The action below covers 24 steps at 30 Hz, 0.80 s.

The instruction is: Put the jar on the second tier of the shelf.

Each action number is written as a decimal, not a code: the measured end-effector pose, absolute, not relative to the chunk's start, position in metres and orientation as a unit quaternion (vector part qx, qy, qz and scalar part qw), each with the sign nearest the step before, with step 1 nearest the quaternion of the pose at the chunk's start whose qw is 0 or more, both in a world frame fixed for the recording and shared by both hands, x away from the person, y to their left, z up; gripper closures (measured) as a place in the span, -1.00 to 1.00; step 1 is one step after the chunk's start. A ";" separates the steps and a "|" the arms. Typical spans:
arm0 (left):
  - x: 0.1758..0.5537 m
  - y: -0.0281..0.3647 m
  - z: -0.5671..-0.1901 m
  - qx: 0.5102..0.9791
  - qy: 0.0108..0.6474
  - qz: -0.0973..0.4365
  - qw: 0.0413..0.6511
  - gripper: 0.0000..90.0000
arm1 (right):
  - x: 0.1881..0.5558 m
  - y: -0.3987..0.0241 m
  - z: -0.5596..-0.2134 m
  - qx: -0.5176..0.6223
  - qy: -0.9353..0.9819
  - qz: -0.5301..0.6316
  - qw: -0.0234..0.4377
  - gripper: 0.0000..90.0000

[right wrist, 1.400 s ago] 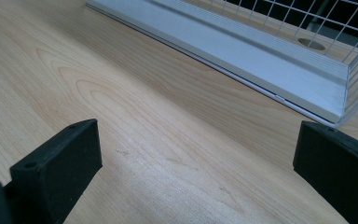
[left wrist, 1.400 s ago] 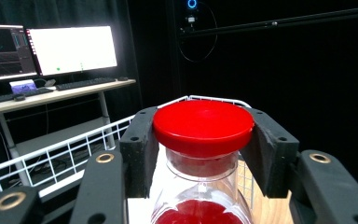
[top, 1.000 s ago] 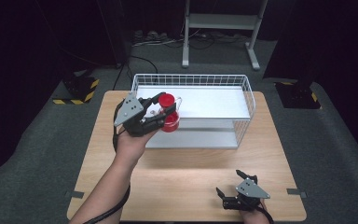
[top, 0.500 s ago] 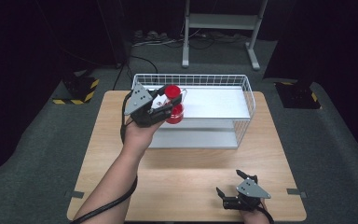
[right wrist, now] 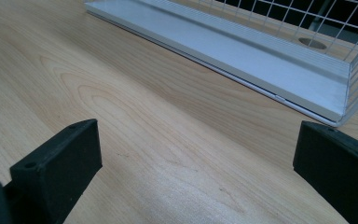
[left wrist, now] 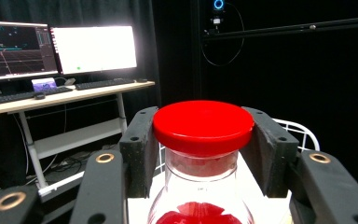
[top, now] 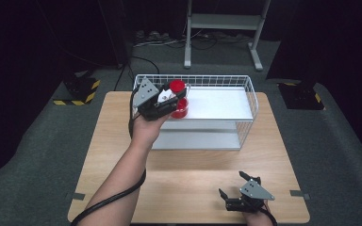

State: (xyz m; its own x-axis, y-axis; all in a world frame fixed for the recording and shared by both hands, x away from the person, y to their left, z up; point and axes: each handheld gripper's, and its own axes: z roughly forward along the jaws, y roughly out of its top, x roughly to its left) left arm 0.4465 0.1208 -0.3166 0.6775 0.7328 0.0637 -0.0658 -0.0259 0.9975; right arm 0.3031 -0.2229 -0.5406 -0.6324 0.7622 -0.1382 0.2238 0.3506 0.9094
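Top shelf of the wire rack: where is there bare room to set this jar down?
The white top shelf is bare from the red-lidded jar rightward to the wire end rail. Only its left end is crowded, by the left gripper and jar.

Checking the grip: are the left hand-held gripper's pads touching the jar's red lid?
Touching. The left gripper view shows both pads pressed against the red lid, no gap.

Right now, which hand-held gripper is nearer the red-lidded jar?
Left. The left hand-held gripper is clamped on the jar at the wire rack; the right hand-held gripper sits open at the table's near edge.
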 end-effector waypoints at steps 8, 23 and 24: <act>0.461 0.119 -0.319 0.650 0.272 0.311 0.638 0.08 | 0.303 -0.223 -0.541 0.318 0.771 0.473 0.283 -0.99; 0.475 0.109 -0.324 0.653 0.282 0.310 0.631 0.08 | 0.303 -0.224 -0.541 0.319 0.770 0.474 0.283 -0.99; 0.475 0.109 -0.324 0.653 0.282 0.310 0.631 0.08 | 0.303 -0.224 -0.541 0.319 0.770 0.474 0.283 -0.99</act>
